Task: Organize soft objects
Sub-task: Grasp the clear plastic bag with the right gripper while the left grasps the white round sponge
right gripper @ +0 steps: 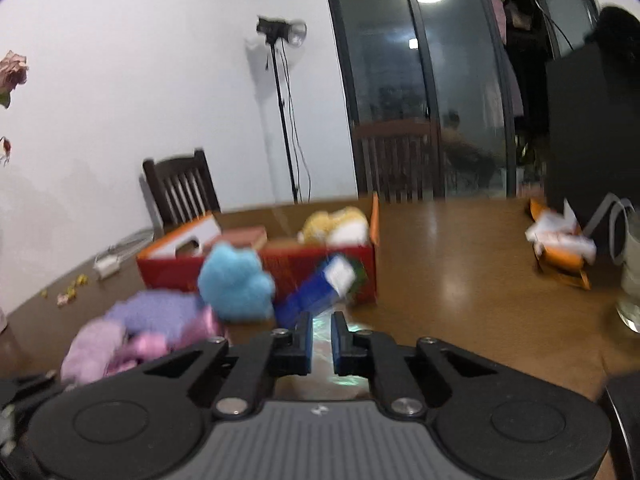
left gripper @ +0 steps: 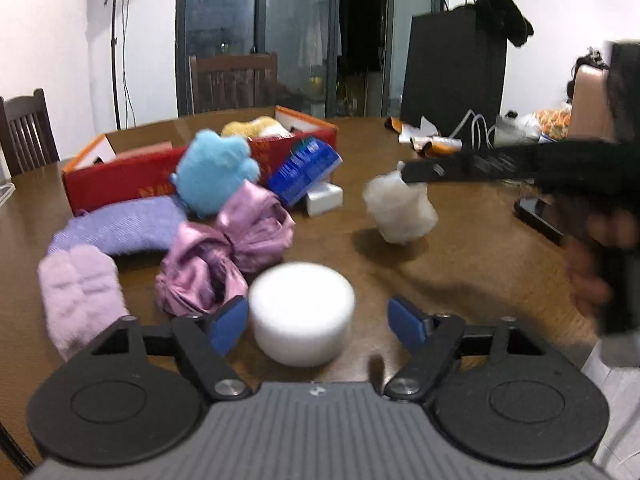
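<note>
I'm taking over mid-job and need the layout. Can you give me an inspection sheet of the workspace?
Surface: brown wooden table, glossy.
Job's things: white foam puck between the left gripper pads, untouched; pink satin bow, lilac mitten, purple pouch, blue plush; yellow plush inside the red box.
Clutter: blue packet, small white box, wrappers, dark phone.
Grippers: left open; right gripper shut on a translucent white wad.
Cables: grey cable far right.
Surroundings: chairs, light stand, glass doors.
</note>
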### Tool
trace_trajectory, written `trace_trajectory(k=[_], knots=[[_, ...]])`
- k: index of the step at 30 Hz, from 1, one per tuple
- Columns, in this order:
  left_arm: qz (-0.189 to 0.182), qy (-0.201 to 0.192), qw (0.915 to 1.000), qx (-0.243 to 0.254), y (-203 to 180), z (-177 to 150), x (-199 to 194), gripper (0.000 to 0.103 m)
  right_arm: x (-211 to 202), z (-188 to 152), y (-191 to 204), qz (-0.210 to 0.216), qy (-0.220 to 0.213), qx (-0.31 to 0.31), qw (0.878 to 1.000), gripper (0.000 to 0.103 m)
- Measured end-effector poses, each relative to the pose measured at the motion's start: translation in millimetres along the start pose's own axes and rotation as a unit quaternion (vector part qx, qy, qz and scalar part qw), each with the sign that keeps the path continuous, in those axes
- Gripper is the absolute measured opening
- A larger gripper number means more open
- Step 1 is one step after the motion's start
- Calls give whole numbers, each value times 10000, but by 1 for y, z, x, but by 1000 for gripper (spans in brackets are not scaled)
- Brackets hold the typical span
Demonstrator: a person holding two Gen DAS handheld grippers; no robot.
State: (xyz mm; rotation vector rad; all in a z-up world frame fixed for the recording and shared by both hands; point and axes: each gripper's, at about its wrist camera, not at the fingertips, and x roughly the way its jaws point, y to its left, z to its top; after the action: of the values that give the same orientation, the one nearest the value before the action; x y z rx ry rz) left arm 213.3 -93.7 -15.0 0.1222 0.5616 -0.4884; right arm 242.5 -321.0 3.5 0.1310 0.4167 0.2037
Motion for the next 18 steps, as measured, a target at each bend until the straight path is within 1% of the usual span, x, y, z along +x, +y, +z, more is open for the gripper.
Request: trace_trajectory(k=[3, 4, 5, 6, 7, 8, 9, 10, 11, 12, 13, 14, 15, 17, 18], knots=[[151, 72, 9998, -51, -3, 0, 9, 71, -14, -18, 3, 306, 288, -115, 9991, 10], [165, 135, 9997, -129, -2, 1, 13, 64, -19, -22, 4, 392, 306, -167, 9986, 10], [165, 183, 9994, -222, 0, 1, 15, 58, -25, -25, 5, 392, 218, -234, 9987, 15], [153, 208, 9993, -284, 1, 3, 17, 58, -28, -25, 3, 313, 123, -271, 9991, 19], [167, 197, 9991, -323, 2, 4, 17, 58, -30, -24, -1, 135, 46, -276, 9995, 30], [209, 181, 9991, -325, 1, 5, 17, 57, -31, -22, -6, 5, -3, -236, 9997, 47], [256, 164, 9991, -293, -1, 6, 16, 56, -29, -20, -12, -123, -51, -170, 9998, 56], [286, 150, 9992, -230, -4, 7, 15, 55, -28, -20, -15, -144, -73, -159, 9997, 73], [298, 128, 9993, -173, -6, 7, 13, 55, -24, -20, -17, -114, -94, -164, 9998, 83], [303, 99, 9994, -134, -8, 8, 10, 55, -16, -20, -17, -30, -30, -211, 9998, 83], [301, 76, 9995, -110, -9, 9, 7, 55, -7, -19, -17, -26, 74, -284, 9996, 79], [301, 41, 9995, -85, -10, 10, 3, 55, 0, -19, -13, -90, 172, -387, 9991, 76], [322, 4, 9995, -76, -10, 10, -2, 55, 9, -18, -11, -169, 265, -438, 9985, 72], [389, -63, 9992, -100, -7, 12, -11, 55, 21, -19, -8, -161, 427, -440, 9980, 40], [434, -95, 9989, -139, -4, 12, -16, 55, 27, -19, -7, -130, 496, -405, 9979, 39]])
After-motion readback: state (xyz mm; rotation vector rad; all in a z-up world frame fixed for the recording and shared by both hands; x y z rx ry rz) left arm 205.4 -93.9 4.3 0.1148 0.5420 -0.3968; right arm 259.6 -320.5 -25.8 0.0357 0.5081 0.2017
